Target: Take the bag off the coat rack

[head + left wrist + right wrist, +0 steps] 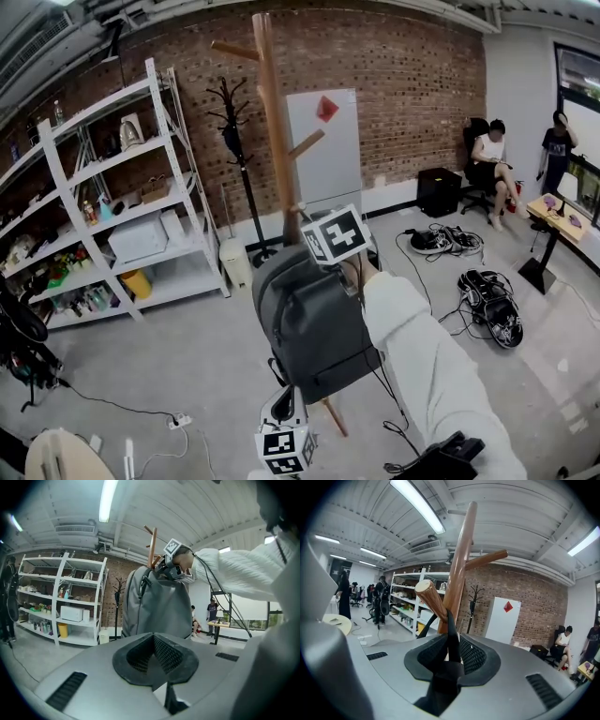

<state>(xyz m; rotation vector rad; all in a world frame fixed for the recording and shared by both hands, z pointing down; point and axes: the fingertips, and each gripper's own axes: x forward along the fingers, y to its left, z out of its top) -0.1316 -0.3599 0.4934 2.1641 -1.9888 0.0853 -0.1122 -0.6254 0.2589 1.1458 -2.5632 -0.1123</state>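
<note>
The grey bag [314, 323] hangs against the wooden coat rack [272, 122], its black strap [449, 630] looped over one of the rack's upward-slanting pegs [430, 598]. The right gripper [451, 644] is clenched on that strap just beneath the peg, with the webbing pinched between its ribbed pads. In the head view this gripper sits at the top of the bag, on the end of a white sleeve [427, 366] that reaches in from the lower right.

The left gripper [153, 656] is under the bag's bottom edge. Its jaws are drawn together with nothing between them, and they point up at the bag's grey back panel. Whether it touches the fabric cannot be told.

The peg's blunt tip rises a little above the strap loop, and the main pole stands right behind it. A higher peg [485, 558] juts out to the right above.

Bare grey floor [187, 356] spreads left of the rack and toward the person. A white shelving unit [122, 216] bounds it on the far left, and a power strip with its cable [178, 421] lies near the lower edge. Behind the rack stand a black coat stand [234, 131], a small white bin [234, 261] and a white panel [323, 141] against the brick wall [403, 84]. To the right, coiled cables [487, 300] lie on the floor, and two people [492, 159] are by the far wall, well apart from the rack.
</note>
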